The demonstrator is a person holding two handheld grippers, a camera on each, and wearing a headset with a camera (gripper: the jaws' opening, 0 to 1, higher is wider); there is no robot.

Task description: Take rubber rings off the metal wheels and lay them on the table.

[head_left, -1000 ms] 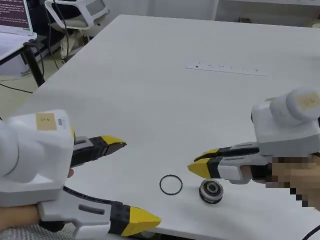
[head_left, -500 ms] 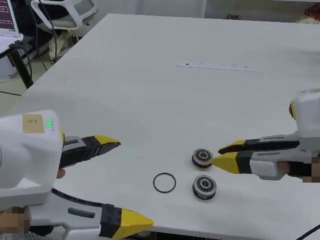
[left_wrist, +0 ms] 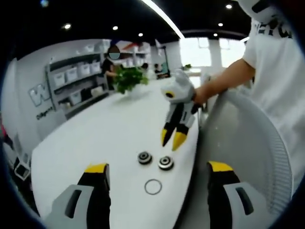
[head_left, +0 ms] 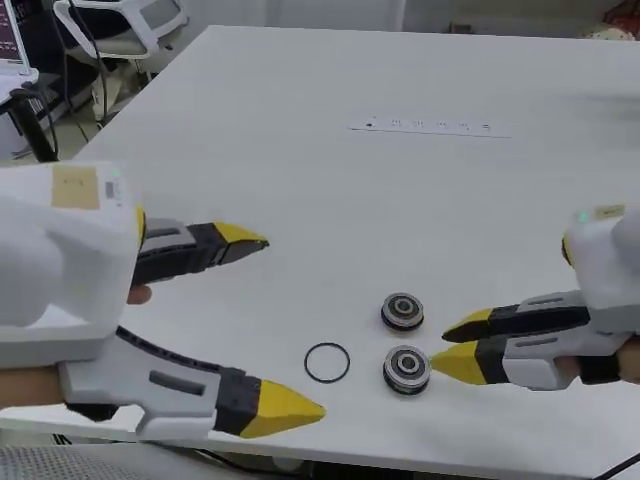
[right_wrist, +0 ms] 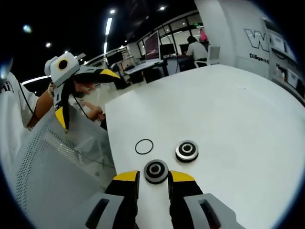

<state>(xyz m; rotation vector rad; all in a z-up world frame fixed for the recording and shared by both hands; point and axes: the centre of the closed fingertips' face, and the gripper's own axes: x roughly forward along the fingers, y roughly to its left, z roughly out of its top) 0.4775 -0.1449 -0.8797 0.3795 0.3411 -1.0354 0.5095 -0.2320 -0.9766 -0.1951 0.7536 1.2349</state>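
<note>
Right gripper (head_left: 447, 343), jaws narrowly parted and empty, at 3 o'clock of near wheel (head_left: 407, 369). Loose rubber ring (head_left: 327, 362) lies at its 9 o'clock. Left gripper (head_left: 290, 325) is wide apart, empty. Risk: the unbraced wheel may skid if nudged.

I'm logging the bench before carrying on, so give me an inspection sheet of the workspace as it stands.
Surface: white table, no spills seen.
Job's things: far wheel and near wheel close together, not touching; one ring flat on the table, left of the near wheel.
Clutter: pale strip farther back.
Grippers: left tongs wide open, holding nothing; right tongs slightly open, tips beside the near wheel, not gripping.
Cables: dark leads off the table's far left.
Surroundings: chair, shelves, plant.
</note>
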